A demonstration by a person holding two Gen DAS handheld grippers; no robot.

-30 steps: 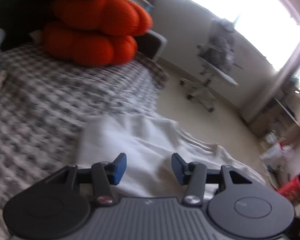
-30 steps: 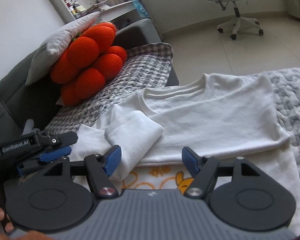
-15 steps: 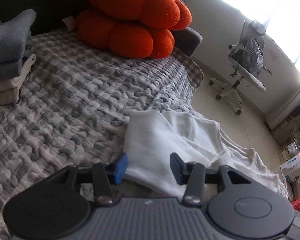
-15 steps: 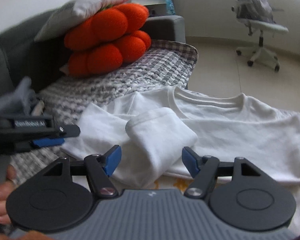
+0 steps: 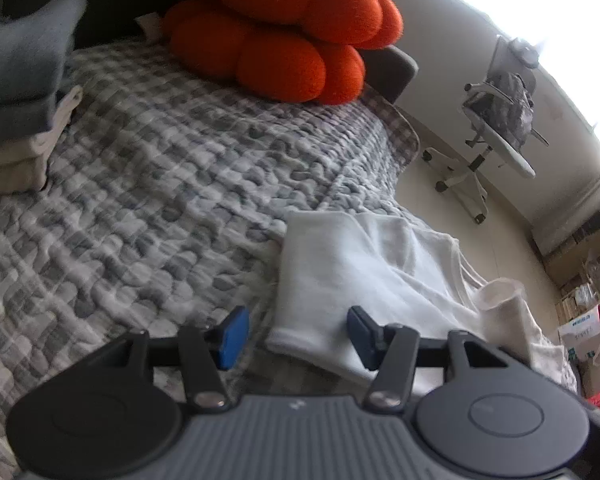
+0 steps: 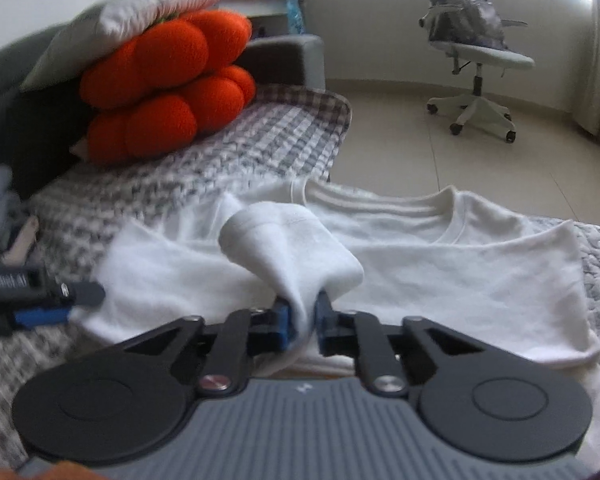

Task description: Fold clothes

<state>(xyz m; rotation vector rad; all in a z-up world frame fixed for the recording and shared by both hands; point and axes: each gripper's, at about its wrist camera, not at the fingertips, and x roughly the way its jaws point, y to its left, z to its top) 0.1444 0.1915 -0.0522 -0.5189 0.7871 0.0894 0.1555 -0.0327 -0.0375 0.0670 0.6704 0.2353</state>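
Note:
A white T-shirt (image 6: 440,272) lies spread on the grey checked quilt (image 5: 160,200), collar toward the floor side. My right gripper (image 6: 302,320) is shut on the shirt's sleeve (image 6: 284,240), which is lifted and bunched above the body. My left gripper (image 5: 296,334) is open and empty, low over the quilt with the shirt's near corner (image 5: 324,280) between its blue fingers. The left gripper also shows at the left edge of the right wrist view (image 6: 44,304).
Orange round cushions (image 5: 284,36) sit at the head of the quilt under a white pillow (image 6: 148,12). A stack of folded clothes (image 5: 16,92) lies at the left. A white office chair (image 6: 476,64) stands on the tiled floor beyond the bed edge.
My right gripper has closed on the sleeve and raised it. My left gripper has shifted left, so the shirt's corner now lies between its fingers.

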